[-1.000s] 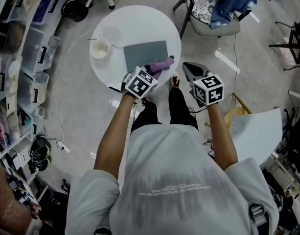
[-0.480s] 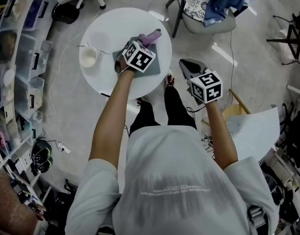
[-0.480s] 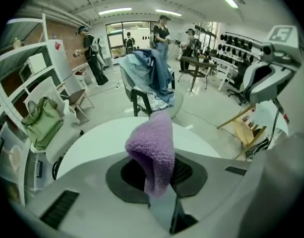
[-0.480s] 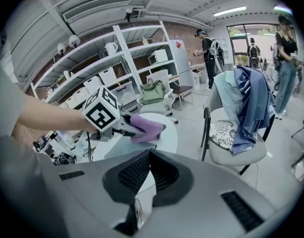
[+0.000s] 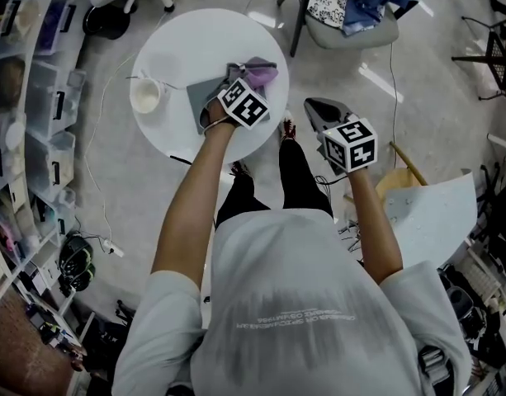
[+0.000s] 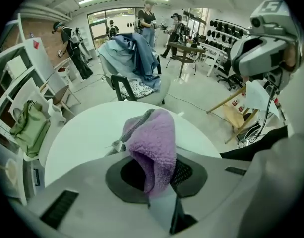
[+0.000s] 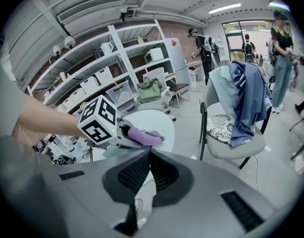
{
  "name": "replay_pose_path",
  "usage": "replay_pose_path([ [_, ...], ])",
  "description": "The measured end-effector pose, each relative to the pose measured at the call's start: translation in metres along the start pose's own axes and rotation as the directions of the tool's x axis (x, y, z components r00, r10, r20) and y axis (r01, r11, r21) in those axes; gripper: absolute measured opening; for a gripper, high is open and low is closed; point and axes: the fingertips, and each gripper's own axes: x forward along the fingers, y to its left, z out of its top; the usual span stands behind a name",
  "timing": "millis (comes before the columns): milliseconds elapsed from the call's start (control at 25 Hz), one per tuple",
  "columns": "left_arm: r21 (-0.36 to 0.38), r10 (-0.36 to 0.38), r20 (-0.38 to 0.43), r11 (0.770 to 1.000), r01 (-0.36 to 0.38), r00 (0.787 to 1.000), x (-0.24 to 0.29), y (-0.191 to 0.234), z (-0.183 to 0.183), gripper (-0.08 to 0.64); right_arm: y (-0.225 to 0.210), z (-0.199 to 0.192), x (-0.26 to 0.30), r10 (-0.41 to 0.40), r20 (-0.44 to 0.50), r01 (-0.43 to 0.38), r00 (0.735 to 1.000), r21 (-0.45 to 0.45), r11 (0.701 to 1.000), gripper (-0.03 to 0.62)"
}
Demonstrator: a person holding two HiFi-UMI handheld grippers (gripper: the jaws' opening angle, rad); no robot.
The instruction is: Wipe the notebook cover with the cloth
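Pinching the purple cloth (image 6: pixel 154 143), left claw (image 6: pixel 159 180) over the notebook (image 5: pixel 201 93); right claw (image 7: pixel 149 151) closed, apart.

Sweep of the left gripper (image 6: pixel 152 175) and its purple cloth (image 5: pixel 262 74) across the round table (image 5: pixel 178 40). One second ago the gripper is at the table's 6 o'clock edge, the cloth on the near right corner of the notebook (image 5: pixel 201 96). Half a second ago it is pushed forward, the cloth at the cover's far edge. Now it is slightly back and rightward, the cloth over the far right corner toward 1 o'clock, and the cover's left part is uncovered again.
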Motion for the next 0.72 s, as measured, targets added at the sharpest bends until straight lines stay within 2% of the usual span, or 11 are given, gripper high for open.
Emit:
replay_pose_path([
  [720, 0.11, -0.137, -0.011, 0.984, 0.137, 0.99, -0.013, -0.092, -0.049, 0.069, 0.059, -0.047, -0.056, -0.149, 0.09, 0.145, 0.985, 0.046, 0.988, 0.002],
])
